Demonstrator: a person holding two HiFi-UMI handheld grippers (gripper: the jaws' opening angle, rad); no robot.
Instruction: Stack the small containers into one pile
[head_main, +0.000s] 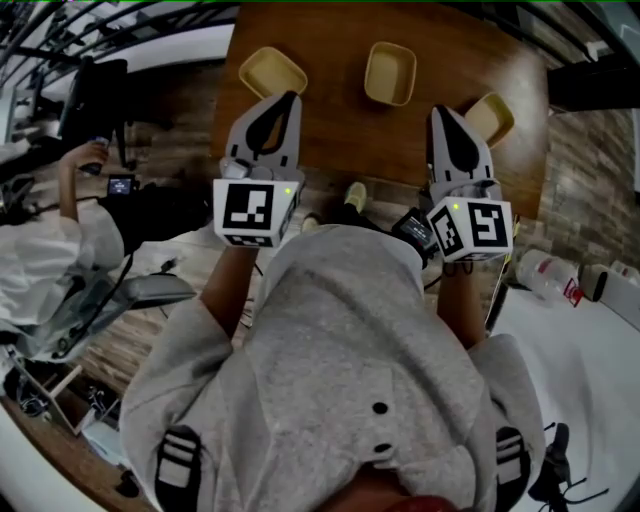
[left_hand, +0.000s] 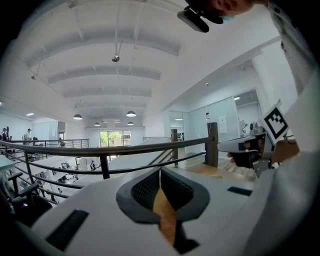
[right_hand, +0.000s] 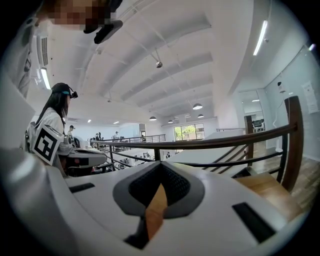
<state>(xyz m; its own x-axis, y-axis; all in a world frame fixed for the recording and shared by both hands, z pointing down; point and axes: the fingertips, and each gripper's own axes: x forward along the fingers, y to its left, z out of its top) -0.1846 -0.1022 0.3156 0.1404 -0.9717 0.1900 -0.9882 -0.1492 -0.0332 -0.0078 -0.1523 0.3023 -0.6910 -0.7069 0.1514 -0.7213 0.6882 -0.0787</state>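
Pressed together and empty: left gripper (head_main: 289, 100) and right gripper (head_main: 441, 112), side by side above wooden table (head_main: 340, 140). Just ahead of left fingertips, one small container (head_main: 272, 70); farther ahead between both grippers, second container (head_main: 390, 73); just right of right fingertips, third container (head_main: 490, 118).

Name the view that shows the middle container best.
Head view: the middle container sits in full view, open side up, on the wooden table. The left and right gripper views look out over a railing and show only bits of wood, not that container.
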